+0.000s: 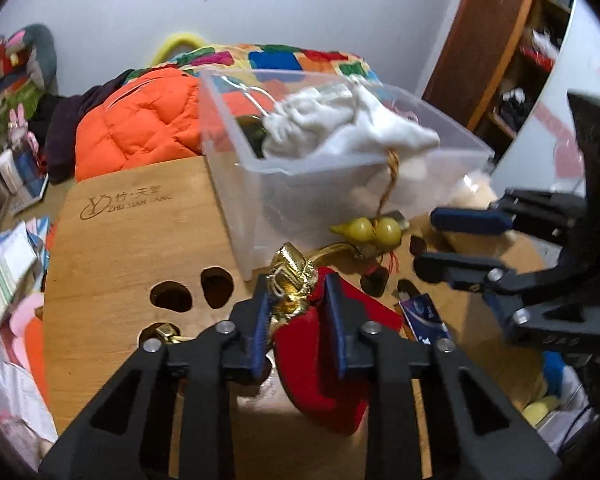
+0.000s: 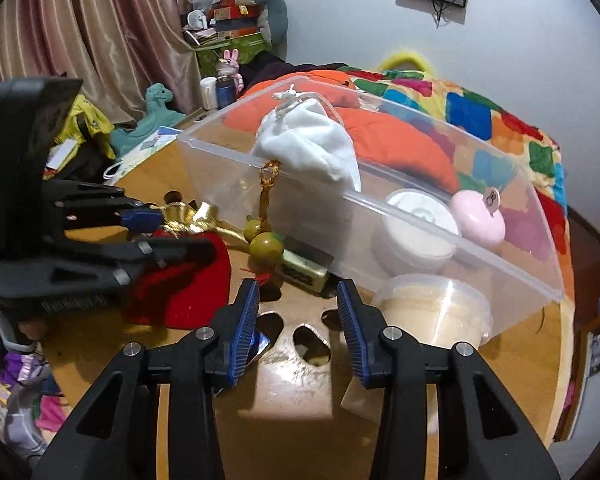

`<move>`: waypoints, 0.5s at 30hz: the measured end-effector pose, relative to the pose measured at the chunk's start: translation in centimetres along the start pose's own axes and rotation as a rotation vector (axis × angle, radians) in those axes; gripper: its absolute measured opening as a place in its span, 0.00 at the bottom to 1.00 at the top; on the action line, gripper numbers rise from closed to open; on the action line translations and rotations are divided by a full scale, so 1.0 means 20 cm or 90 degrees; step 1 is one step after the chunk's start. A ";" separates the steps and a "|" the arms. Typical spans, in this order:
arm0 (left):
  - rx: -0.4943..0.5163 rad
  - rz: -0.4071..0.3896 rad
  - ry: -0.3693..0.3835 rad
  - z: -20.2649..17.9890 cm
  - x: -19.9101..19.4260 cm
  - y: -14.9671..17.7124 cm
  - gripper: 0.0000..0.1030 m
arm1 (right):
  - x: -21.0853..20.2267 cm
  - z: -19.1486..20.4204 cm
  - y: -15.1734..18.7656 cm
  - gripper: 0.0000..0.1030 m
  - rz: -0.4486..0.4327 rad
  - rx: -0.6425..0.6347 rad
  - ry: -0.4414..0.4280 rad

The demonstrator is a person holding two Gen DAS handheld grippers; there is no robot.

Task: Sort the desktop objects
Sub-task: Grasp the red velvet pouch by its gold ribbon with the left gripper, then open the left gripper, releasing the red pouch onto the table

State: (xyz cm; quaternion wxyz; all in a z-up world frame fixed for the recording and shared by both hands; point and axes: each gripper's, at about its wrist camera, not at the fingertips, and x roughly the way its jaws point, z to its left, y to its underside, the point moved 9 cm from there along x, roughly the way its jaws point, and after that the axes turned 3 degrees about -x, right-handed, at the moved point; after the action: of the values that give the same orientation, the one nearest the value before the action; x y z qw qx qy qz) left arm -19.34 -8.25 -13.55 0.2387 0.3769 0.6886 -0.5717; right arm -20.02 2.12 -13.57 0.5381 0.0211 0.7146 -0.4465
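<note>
**A:** What do we see from the left wrist?

**B:** We see the left gripper [image 1: 296, 304] low in the frame, its two blue-padded fingers pressed against the gathered neck of a red velvet pouch [image 1: 320, 364]. A crumpled gold ornament [image 1: 292, 276] sits at the pouch's mouth, between the fingertips. The pouch lies on a wooden table [image 1: 132, 248] with rounded holes cut into it.

**A:** So that claw is gripping?

**B:** Yes, we read it as clamped on the pouch's neck, with the red cloth bulging out below the pads.

**A:** And the other claw?

**B:** The right gripper [image 2: 298, 320] stands with its jaws apart and nothing between them; we see only bare table and its holes in the gap. It hovers near the front of the table, just beside the left gripper.

**A:** Where are the things to be sorted?

**B:** A clear plastic bin [image 2: 500, 248] sits on the table behind both grippers. A white drawstring bag [image 2: 308, 148] drapes over its near rim. Inside we see a white round tub [image 2: 416, 224] and a pink round case [image 2: 478, 216]. Outside, touching the bin's front wall, stands a cream-coloured lidded tub [image 2: 432, 312]. A yellow-green gourd charm [image 2: 264, 240] on a gold cord lies on the table beside the bin, next to a small greenish box [image 2: 304, 272]. A blue packet [image 1: 424, 316] lies just right of the pouch.
</note>
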 end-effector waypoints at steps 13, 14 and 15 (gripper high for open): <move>0.049 -0.010 0.006 -0.08 -0.02 0.02 0.23 | 0.08 0.08 -0.04 0.37 0.021 -0.045 0.061; 0.047 -0.012 0.005 -0.08 -0.02 0.02 0.23 | 0.08 0.08 -0.05 0.37 0.022 -0.041 0.065; 0.041 -0.017 0.005 -0.07 -0.03 0.01 0.24 | 0.08 0.08 -0.05 0.37 0.023 -0.035 0.067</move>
State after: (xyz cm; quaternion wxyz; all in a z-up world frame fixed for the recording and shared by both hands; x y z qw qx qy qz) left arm -18.68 -7.07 -12.99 0.2159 0.3775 0.6755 -0.5954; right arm -20.06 -0.28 -14.28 0.5082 0.0425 0.7534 -0.4150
